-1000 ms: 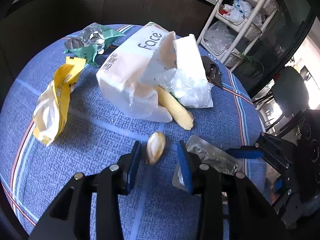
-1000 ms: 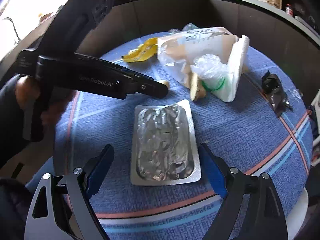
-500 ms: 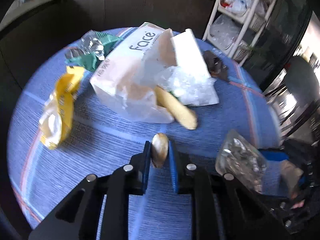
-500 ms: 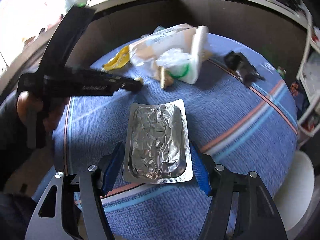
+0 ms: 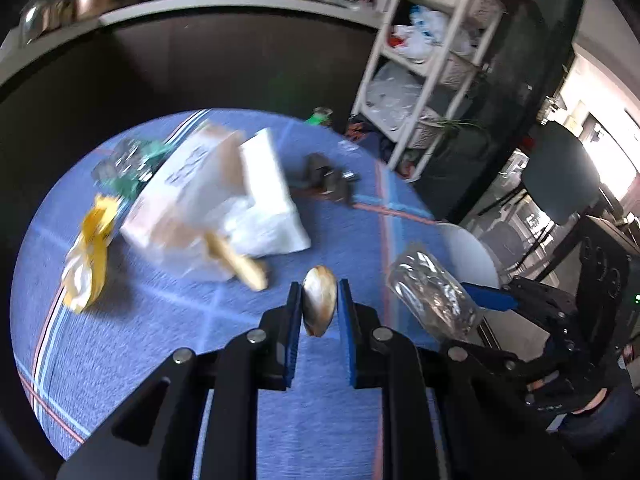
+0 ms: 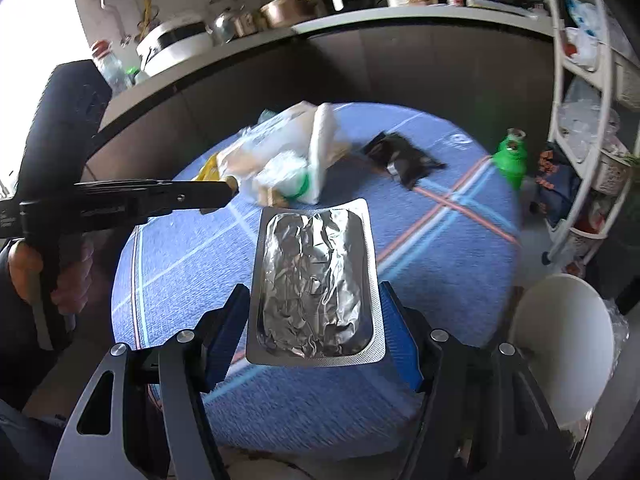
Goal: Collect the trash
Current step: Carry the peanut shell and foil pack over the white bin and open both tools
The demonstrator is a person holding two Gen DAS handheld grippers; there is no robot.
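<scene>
My left gripper (image 5: 318, 300) is shut on a small tan nut shell (image 5: 319, 312), lifted above the round table with its blue cloth (image 5: 160, 340). My right gripper (image 6: 314, 292) is shut on a silver foil blister pack (image 6: 316, 272), pinched by its long edges and held off the cloth. In the left wrist view that pack (image 5: 432, 296) hangs at the right. In the right wrist view a hand holds the left gripper (image 6: 230, 190) at the left. More trash lies on the table: a white tissue pack (image 5: 200, 200), a yellow wrapper (image 5: 90, 256), a green wrapper (image 5: 132, 164) and a dark wrapper (image 5: 326, 180).
A white round bin (image 6: 560, 348) stands beside the table at the lower right. A green bottle (image 6: 510, 156) sits past the table's far edge. A white shelf rack (image 5: 420, 60) with bags stands beyond, and a dark counter with pots runs behind the table.
The left gripper closed on the nut shell and lifted it off the cloth. The right gripper closed on the blister pack and raised it. Both moved back from the trash pile.
</scene>
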